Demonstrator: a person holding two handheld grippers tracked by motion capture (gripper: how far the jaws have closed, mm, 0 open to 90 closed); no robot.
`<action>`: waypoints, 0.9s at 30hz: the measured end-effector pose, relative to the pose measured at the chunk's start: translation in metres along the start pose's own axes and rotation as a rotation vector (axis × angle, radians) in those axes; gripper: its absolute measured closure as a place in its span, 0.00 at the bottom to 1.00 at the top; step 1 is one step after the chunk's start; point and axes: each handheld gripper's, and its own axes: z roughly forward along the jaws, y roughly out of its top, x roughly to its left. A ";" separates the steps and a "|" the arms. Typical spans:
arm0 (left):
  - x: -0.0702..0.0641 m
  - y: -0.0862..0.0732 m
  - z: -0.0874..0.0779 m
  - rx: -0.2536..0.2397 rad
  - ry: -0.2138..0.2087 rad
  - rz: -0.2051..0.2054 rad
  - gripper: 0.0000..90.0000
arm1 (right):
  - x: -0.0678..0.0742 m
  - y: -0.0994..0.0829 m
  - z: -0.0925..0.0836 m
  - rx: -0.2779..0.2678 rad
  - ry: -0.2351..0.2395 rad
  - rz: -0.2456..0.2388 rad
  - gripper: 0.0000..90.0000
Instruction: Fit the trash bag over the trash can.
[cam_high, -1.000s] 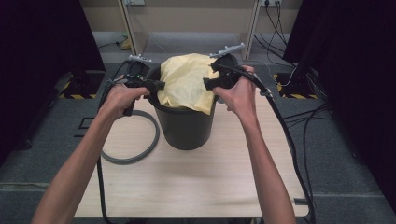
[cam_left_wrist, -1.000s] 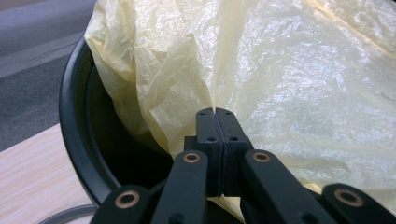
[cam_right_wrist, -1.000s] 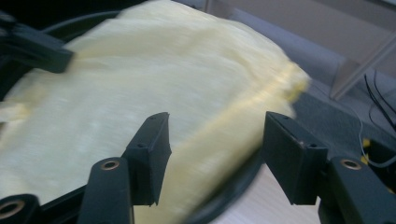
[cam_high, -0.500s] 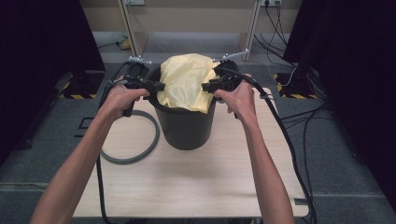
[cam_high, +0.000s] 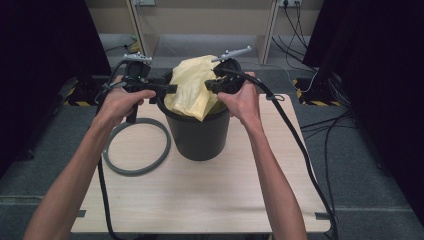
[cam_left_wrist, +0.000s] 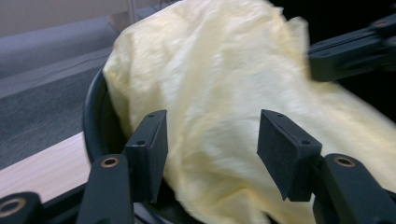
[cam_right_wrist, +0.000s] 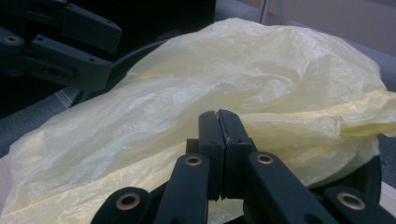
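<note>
A crumpled yellow plastic bag (cam_high: 192, 90) bulges out of a black bucket (cam_high: 197, 132) at the middle of the table. At the bag's left side, my left gripper (cam_high: 171, 89) is open. Its jaws have just been opening, and in the left gripper view (cam_left_wrist: 212, 126) the bag (cam_left_wrist: 224, 93) lies between and behind the pads, which stand off it. My right gripper (cam_high: 211, 85) is at the bag's right edge. Its jaws have just been closing and in the right gripper view (cam_right_wrist: 218, 113) are shut on a fold of the bag (cam_right_wrist: 261, 79).
A grey ring (cam_high: 136, 147) lies flat on the wooden table (cam_high: 200, 195), left of the bucket. Cables trail from both grippers over the table's sides. Grey floor, cables and dark curtains surround the table.
The left jaws have opened and let go of the bag. The right gripper has moved left onto the bag and its jaws have closed.
</note>
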 end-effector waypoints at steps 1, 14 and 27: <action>-0.003 0.001 -0.001 -0.004 -0.011 0.001 0.47 | 0.002 0.002 0.000 0.000 -0.004 -0.005 1.00; -0.027 -0.011 0.042 0.152 -0.121 0.019 0.51 | 0.007 0.003 0.009 0.005 0.003 -0.004 1.00; -0.031 -0.008 0.038 0.121 -0.089 0.033 0.46 | 0.013 0.005 0.017 0.012 0.056 0.005 1.00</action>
